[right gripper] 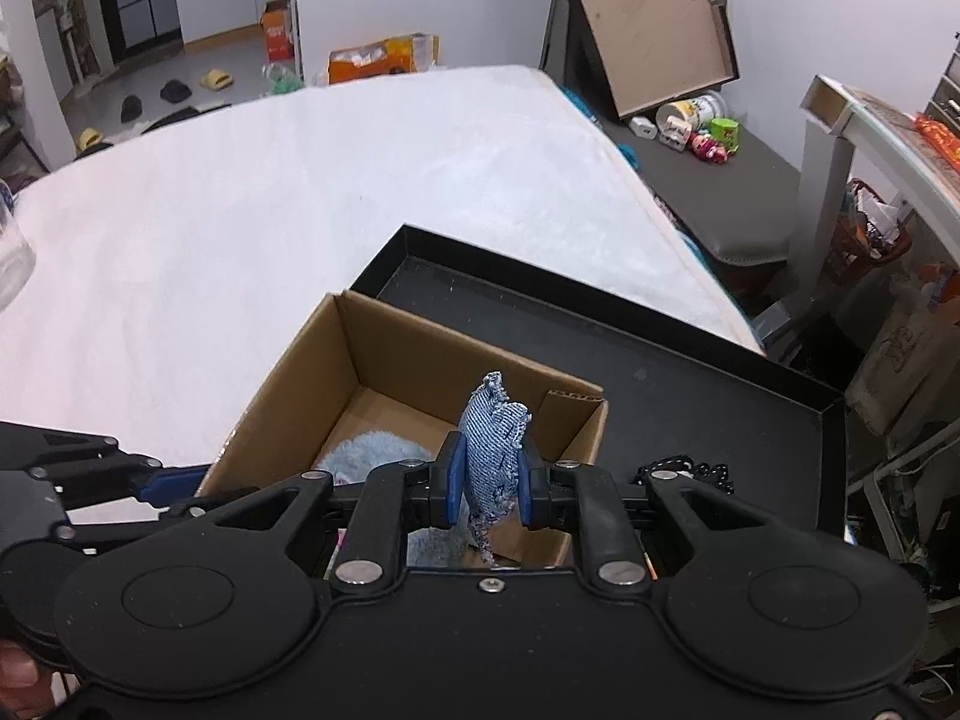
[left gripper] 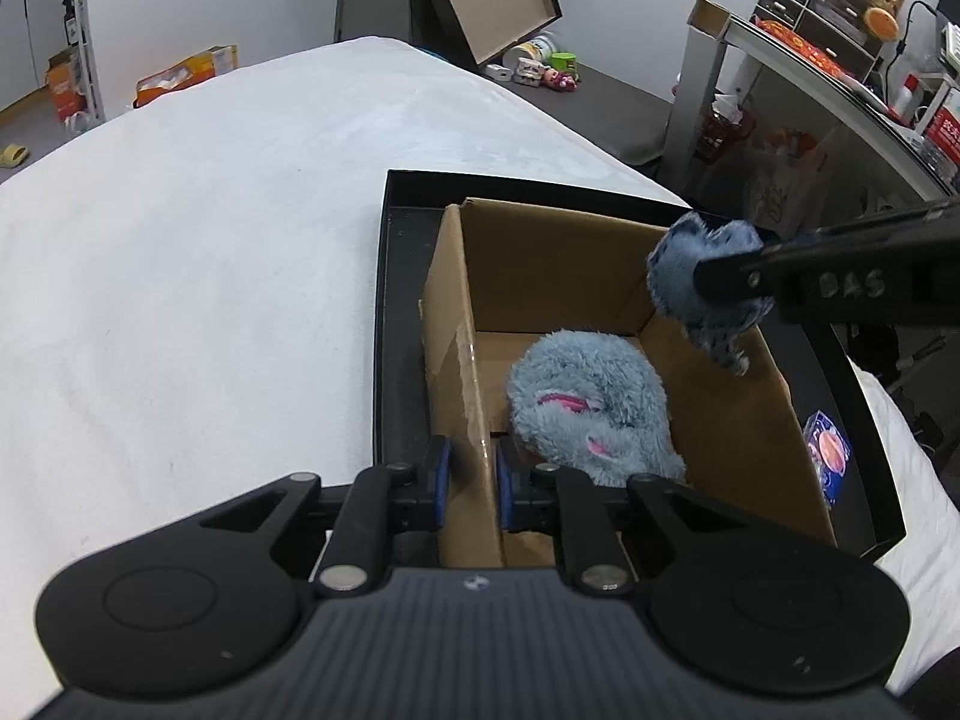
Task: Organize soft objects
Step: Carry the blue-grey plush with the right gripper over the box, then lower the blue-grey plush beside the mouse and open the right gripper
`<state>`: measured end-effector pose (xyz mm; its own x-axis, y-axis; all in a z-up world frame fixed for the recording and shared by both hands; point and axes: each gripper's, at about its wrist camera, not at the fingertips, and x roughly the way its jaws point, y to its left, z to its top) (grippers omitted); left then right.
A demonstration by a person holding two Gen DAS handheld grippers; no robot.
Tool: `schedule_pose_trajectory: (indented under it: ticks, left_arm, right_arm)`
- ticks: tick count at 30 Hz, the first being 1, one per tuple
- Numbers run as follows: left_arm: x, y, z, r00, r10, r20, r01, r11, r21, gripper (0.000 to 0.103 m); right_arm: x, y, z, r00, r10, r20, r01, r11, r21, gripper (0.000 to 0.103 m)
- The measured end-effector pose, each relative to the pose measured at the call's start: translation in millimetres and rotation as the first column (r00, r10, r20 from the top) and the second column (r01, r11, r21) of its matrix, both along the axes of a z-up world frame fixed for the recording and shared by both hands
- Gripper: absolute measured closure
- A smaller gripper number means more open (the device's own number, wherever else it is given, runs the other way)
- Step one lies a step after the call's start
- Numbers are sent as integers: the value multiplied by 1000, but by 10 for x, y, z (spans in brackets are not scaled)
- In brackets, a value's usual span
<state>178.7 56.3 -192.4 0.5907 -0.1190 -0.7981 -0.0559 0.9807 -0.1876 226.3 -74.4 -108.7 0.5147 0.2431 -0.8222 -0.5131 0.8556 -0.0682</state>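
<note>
While the white bed (left gripper: 180, 210) carries a black tray (right gripper: 690, 372), the cardboard box (left gripper: 540, 264) stands in this tray. One fluffy blue slipper (left gripper: 588, 408) lies inside. The left gripper (left gripper: 474, 480) pinches the box wall. The right gripper (right gripper: 489, 480) clamps a second blue slipper (right gripper: 492, 450) above the box.

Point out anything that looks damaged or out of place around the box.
The blue fabric piece in the right gripper has frayed, ragged edges. The left gripper clamps the cardboard box wall, which leans slightly. Otherwise nothing stands out.
</note>
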Motion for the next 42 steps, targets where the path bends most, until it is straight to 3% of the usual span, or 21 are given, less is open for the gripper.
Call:
schedule_pose_trajectory:
  ticks: [13,26,31,36,38,42]
  left_arm:
    - [11,1,-17,999,51,-7,-51,999,-16,89]
    - [16,23,-21,998,69,-11,-70,997,-28,90]
    - [15,27,-12,998,66,-13,-66,997,-30,90]
    - [28,1,-20,998,49,-24,-49,999,-13,89]
    - [30,-24,-27,999,34,-32,-34,999,-2,89]
    - [19,-53,-11,999,18,-41,-17,1000,27,85]
  right_arm:
    - [146,165,-306,997,71,-42,-75,992,-98,85]
    - [213,149,-425,996,53,-70,-64,986,-154,78]
    - [175,90,-331,997,31,-70,-40,991,-130,76]
    - [151,-76,-146,993,-50,-107,49,999,-12,61]
    - [102,-133,-71,994,-68,-90,69,998,2,50]
    - [35,-268,42,993,-93,-73,95,995,33,50]
